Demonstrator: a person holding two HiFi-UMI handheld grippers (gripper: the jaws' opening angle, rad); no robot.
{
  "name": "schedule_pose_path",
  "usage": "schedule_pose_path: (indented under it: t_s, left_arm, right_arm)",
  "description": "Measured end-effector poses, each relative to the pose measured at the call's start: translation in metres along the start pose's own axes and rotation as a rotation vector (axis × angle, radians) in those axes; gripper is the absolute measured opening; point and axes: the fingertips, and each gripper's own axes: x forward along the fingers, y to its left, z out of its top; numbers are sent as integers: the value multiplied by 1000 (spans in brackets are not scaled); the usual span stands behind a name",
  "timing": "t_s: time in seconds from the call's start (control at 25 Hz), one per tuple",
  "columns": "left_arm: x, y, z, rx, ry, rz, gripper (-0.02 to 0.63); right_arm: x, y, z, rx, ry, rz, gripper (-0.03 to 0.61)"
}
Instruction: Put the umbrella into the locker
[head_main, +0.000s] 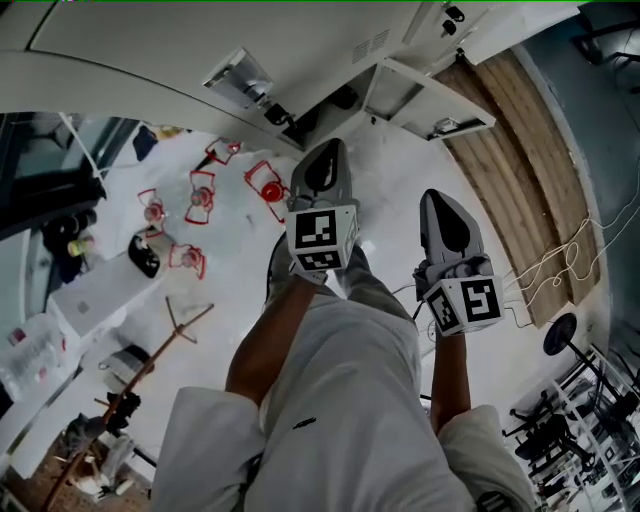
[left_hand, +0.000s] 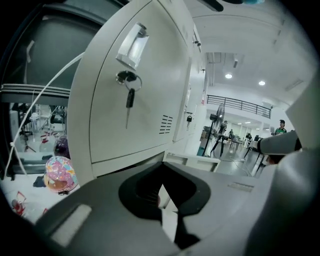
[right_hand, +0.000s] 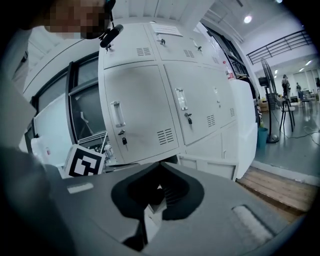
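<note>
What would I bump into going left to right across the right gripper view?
marker cube → key in the first locker door → key in the next locker door → standing fan

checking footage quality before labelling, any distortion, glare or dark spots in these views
Head view: strong fisheye curves the lockers. Left gripper view: black vignette all round, ceiling lights glare, key sharp. Right gripper view: lockers bow outward, dark rim at left.
</note>
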Motion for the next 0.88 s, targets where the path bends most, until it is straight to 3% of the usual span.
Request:
schedule_pose_path:
  t_s: [0.48, 0.88]
  left_arm:
    - [-69, 3, 46, -23, -58, -66, 18]
    - [-120, 19, 84, 4, -134, -62, 18]
  right_arm:
    - [-18, 20, 50, -71, -81, 10, 2]
    - [-30, 38, 73, -126, -127, 21, 2]
